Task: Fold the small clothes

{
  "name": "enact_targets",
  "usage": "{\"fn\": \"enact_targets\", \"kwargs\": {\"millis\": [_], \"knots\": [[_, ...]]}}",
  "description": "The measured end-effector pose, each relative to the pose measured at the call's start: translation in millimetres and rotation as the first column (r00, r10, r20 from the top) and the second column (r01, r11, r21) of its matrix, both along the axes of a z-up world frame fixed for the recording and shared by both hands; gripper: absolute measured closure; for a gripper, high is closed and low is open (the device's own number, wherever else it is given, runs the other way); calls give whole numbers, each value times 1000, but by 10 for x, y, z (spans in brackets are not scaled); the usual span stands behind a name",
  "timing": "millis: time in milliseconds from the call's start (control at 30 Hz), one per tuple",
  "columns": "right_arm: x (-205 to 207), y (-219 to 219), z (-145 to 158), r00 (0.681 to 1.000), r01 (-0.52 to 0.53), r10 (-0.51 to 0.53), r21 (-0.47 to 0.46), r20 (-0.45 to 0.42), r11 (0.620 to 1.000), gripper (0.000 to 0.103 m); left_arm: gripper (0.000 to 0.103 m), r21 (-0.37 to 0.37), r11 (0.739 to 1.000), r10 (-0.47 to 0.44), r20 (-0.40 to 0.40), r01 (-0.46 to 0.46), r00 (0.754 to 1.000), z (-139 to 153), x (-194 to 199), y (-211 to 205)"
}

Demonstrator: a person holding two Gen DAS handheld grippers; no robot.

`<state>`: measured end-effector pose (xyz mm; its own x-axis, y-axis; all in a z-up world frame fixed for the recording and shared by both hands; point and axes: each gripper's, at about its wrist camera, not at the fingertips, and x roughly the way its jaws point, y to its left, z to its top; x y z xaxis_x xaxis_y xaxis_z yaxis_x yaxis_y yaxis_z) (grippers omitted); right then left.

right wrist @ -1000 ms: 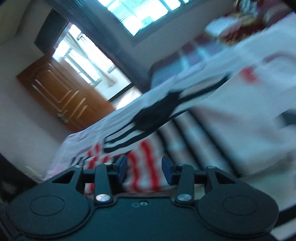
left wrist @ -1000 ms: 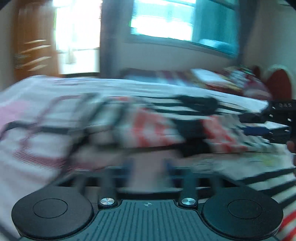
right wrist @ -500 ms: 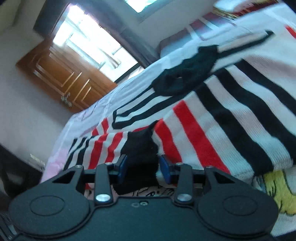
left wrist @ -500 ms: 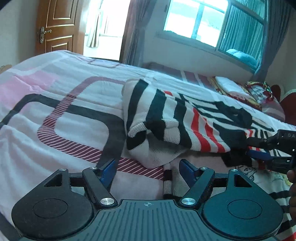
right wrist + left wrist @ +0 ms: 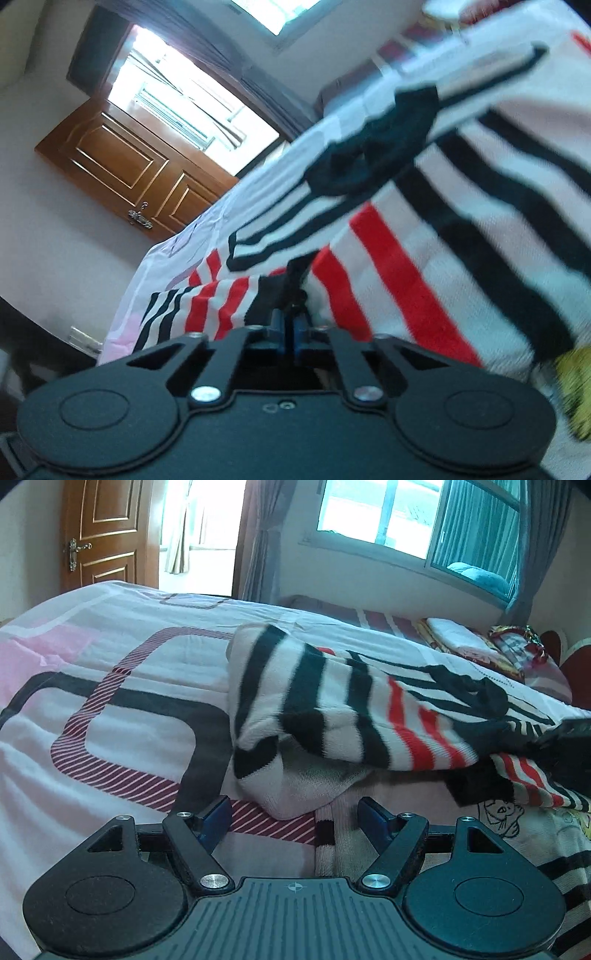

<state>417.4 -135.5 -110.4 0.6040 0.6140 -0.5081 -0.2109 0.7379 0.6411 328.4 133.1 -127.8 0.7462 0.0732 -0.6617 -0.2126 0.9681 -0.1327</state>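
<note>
A knit sweater (image 5: pixel 332 716) with black, white and red stripes lies rumpled on the bed. One bunched end of it faces my left gripper (image 5: pixel 293 812), which is open just in front of that lump with nothing between its fingers. In the right wrist view the same sweater (image 5: pixel 424 258) fills the right side. My right gripper (image 5: pixel 289 325) is shut on a black edge of the sweater (image 5: pixel 280 295), with the cloth pinched between the blue pads. The sweater's black collar (image 5: pixel 373 155) lies farther back.
The bed sheet (image 5: pixel 110 709) is white and pink with dark and striped loops. A cartoon-print cloth (image 5: pixel 517 823) lies under the sweater at the right. Folded bedding (image 5: pixel 480 646) sits at the head. A wooden door (image 5: pixel 103 535) and a window (image 5: pixel 406 513) are behind.
My right gripper's jaws have closed on the sweater's black edge, which lay loose between them before. My left gripper has come lower and closer to the bunched end.
</note>
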Motion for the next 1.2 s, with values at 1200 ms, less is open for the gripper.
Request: {"fn": "enact_targets", "kwargs": {"millis": [1200], "knots": [[-499,-1193,208,982,178,-166,-159,85,971,97,40,5,997,-72,-21,73,997,7,260,119]]}}
